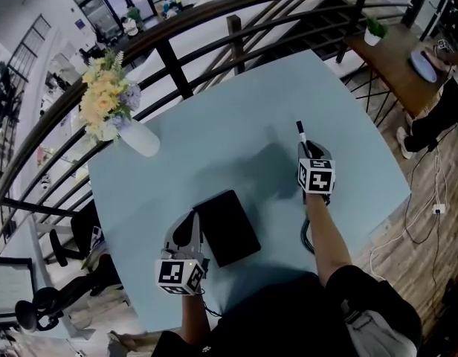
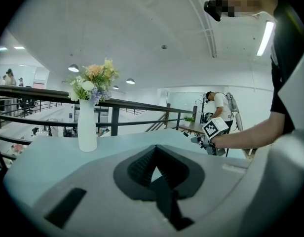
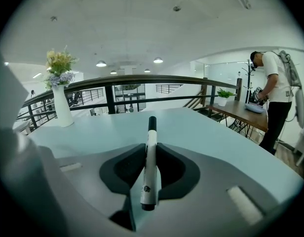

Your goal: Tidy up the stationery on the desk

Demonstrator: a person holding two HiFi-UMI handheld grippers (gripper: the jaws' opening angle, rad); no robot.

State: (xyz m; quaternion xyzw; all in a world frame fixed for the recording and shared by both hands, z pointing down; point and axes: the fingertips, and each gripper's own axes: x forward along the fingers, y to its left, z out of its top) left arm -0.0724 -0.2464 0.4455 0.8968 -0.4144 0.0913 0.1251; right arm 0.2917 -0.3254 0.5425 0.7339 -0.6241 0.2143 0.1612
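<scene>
My right gripper [image 1: 310, 157] is shut on a white marker [image 1: 302, 138] with a black cap, which points away over the light blue table [image 1: 244, 110]. In the right gripper view the marker [image 3: 150, 162] stands pinched between the two dark pads, cap forward. A flat black case [image 1: 229, 227] lies near the table's front. My left gripper [image 1: 190, 227] hovers just left of the case with its jaws shut and nothing between them. From the left gripper view the closed jaws [image 2: 154, 171] face the table, and the right gripper [image 2: 211, 136] shows further right.
A white vase of flowers [image 1: 138, 137] stands at the table's far left corner, also seen as the vase [image 2: 87, 127] and the vase [image 3: 62, 110]. A dark railing [image 1: 214, 21] curves behind the table. A wooden desk [image 1: 392, 58] and a person [image 3: 275, 93] are off to the right.
</scene>
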